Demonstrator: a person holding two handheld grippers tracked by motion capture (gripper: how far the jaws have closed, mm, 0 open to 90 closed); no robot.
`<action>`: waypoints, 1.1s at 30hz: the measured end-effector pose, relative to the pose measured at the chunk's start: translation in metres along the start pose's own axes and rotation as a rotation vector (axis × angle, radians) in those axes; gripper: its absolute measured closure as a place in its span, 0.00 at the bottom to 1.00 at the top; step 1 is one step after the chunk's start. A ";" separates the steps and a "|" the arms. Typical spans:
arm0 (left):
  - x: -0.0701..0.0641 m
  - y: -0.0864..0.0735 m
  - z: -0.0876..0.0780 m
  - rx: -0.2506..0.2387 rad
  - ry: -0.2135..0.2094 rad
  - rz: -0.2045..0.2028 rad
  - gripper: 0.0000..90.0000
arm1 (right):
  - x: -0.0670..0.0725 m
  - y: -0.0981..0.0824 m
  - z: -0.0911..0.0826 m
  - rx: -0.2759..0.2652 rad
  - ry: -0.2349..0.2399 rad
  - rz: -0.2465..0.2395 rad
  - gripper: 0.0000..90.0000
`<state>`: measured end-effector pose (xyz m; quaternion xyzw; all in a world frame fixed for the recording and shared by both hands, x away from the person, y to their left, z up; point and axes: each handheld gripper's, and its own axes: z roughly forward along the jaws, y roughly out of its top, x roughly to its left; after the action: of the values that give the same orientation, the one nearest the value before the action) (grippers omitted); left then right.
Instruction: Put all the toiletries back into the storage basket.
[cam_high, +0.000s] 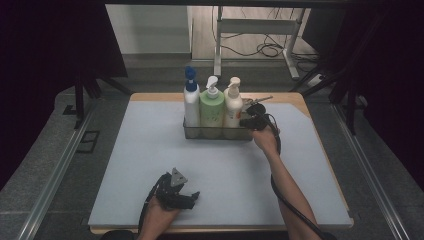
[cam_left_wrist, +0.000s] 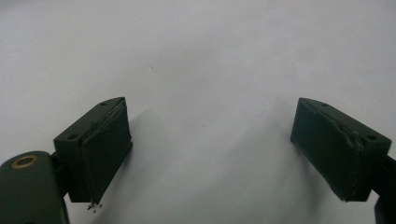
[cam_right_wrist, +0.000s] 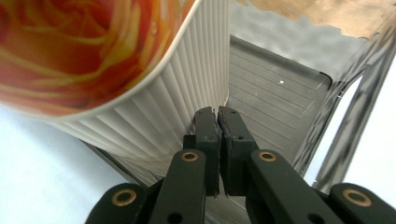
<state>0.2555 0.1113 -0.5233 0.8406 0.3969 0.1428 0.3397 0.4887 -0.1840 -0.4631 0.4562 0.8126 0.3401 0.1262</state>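
Right gripper (cam_high: 248, 119), jaws clenched empty, sits at three o'clock of the cream bottle (cam_high: 232, 107) inside the metal basket (cam_high: 217, 134); left gripper (cam_high: 187, 197) released.

A clear rack (cam_high: 218, 133) stands mid-counter, holding three upright pump bottles in a row: white with blue cap (cam_high: 191, 102), green (cam_high: 211, 107), cream with orange label (cam_high: 232, 105).

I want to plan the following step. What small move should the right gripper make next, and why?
Probably slide the basket a little: the right gripper looks shut on its thin wall beside the cream bottle, while the left gripper rests open on the mat.
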 end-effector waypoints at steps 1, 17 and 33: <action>0.000 0.000 0.000 0.000 0.000 0.000 0.13 | 0.000 0.000 0.000 -0.001 0.001 -0.005 0.97; 0.000 0.000 0.000 0.000 0.000 0.000 0.13 | 0.006 -0.001 -0.001 -0.003 0.004 -0.027 1.00; 0.000 0.000 0.000 0.001 0.001 0.002 0.13 | 0.010 -0.003 -0.005 -0.006 0.013 -0.042 1.00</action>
<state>0.2557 0.1114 -0.5233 0.8412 0.3963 0.1432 0.3388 0.4788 -0.1793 -0.4600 0.4365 0.8217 0.3429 0.1294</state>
